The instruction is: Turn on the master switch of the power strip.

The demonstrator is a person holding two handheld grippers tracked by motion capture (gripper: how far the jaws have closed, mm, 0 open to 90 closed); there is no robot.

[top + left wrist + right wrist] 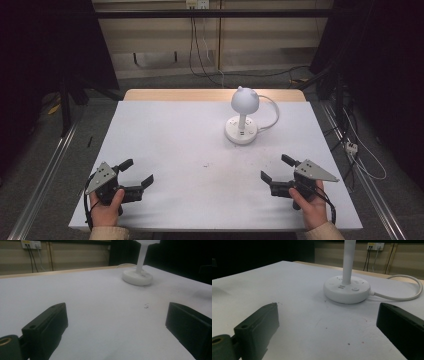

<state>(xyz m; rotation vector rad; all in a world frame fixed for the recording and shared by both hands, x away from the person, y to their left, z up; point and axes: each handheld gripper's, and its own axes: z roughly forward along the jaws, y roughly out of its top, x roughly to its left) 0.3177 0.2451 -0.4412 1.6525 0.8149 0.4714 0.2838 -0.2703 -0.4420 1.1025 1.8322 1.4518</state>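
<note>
Lamp near table's far edge

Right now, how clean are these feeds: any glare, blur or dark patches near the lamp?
High view: the lamp is sharp and evenly lit, with dark surroundings beyond the table. Left gripper view: the lamp base is soft, the near tongs blurred. Right gripper view: the base is crisp, without glare.

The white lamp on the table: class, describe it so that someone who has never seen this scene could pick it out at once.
Start at the white table and look to its far right part, ahead of the right gripper. There stands the white lamp: a round base, a thin stem and a rounded head. A white cable loops from its base, and nothing else stands upright there.
</note>
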